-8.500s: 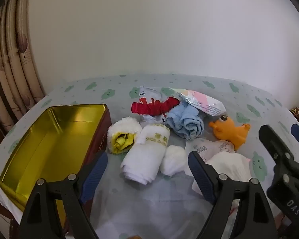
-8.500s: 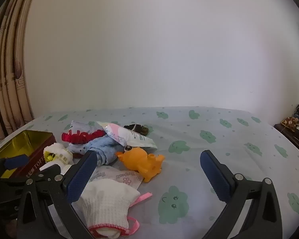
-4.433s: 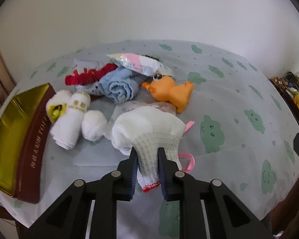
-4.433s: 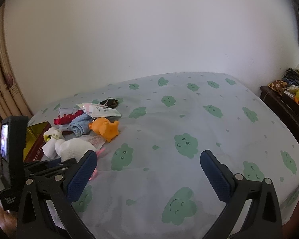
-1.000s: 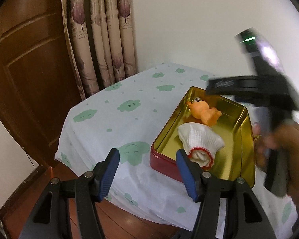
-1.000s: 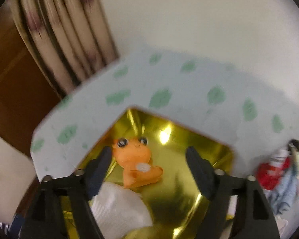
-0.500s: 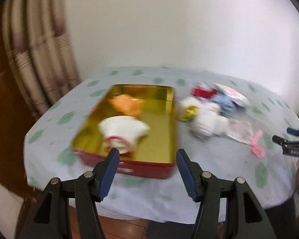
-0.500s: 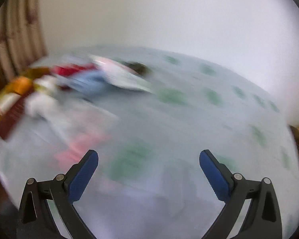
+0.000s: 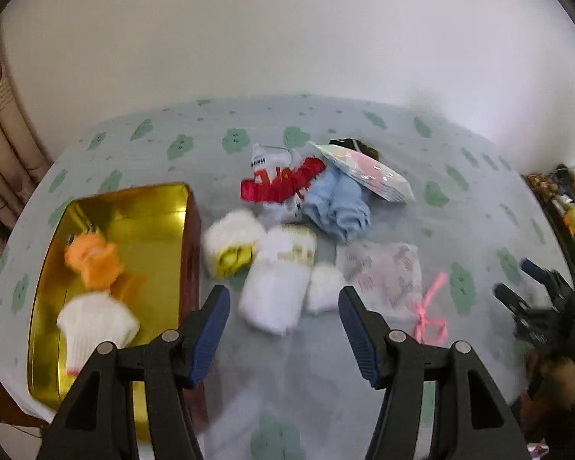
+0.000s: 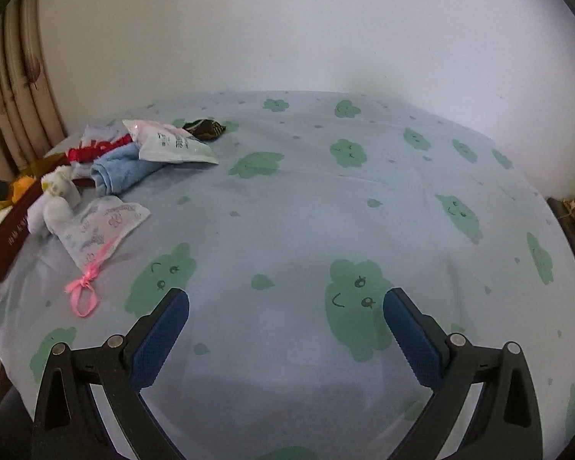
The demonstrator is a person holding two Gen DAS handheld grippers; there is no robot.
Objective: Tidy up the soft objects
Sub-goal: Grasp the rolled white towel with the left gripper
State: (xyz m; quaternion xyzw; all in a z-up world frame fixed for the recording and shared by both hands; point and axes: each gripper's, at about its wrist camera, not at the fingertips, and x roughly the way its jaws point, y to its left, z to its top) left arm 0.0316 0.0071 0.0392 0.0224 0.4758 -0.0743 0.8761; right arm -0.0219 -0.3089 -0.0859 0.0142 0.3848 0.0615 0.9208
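Holding both tools empty over the cloud-print tablecloth (image 10: 287, 199), we keep the left gripper (image 9: 283, 322) spread above the white towel roll (image 9: 276, 287). Our right gripper (image 10: 285, 329), jaws just widened, frames nothing. Orange duck (image 9: 92, 260) and white sock (image 9: 96, 326) lie inside the gold tin (image 9: 134, 211).

We look along our right gripper (image 10: 285, 318), jaws spread wide with only the cloud-print cloth of the table (image 10: 326, 211) between them; they have just been opening. Far left lies the pile: a rolled blue towel (image 10: 122, 170) under a white packet (image 10: 170, 145), a red band (image 10: 96, 148), a dark small thing (image 10: 205, 129), and a printed pouch (image 10: 99, 230) with a pink ribbon (image 10: 84, 287). The red tin (image 10: 7, 239) sits at the edge.
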